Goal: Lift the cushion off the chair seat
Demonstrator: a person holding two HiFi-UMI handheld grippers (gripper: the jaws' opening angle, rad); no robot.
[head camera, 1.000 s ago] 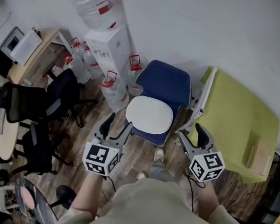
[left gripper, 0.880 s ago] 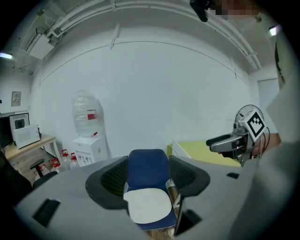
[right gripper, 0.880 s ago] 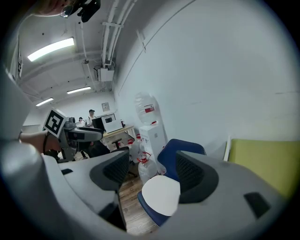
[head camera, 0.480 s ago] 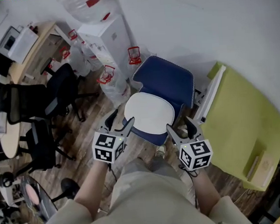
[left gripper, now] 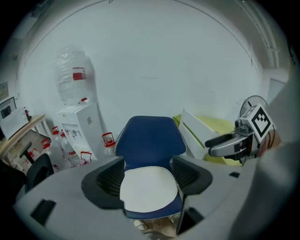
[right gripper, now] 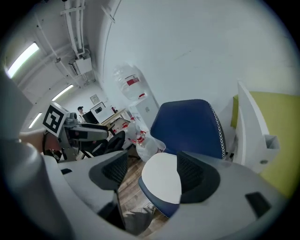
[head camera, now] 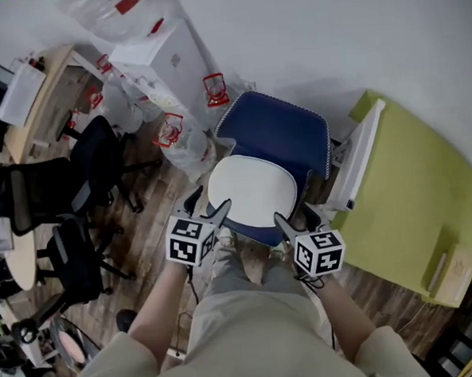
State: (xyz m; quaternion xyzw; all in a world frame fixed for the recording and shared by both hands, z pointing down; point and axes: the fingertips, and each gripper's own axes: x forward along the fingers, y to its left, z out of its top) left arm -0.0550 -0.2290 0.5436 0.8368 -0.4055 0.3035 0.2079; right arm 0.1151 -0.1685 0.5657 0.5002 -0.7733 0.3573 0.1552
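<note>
White cushion (head camera: pixel 252 192) lies on the blue chair (head camera: pixel 279 135). My left claw (head camera: pixel 210 203), its jaws just opening wider, and right claw (head camera: pixel 295 217) gape empty near its front edge. I should pinch both sides evenly.

White wall (head camera: pixel 354 41) ahead of my left gripper (head camera: pixel 211 199), wood-plank floor (head camera: pixel 147 233) below it. Water dispenser (head camera: pixel 160 57) and black office chairs (head camera: pixel 98 156) to its left. Yellow-green furniture (head camera: pixel 412 197) right of my right gripper (head camera: pixel 293 214).
</note>
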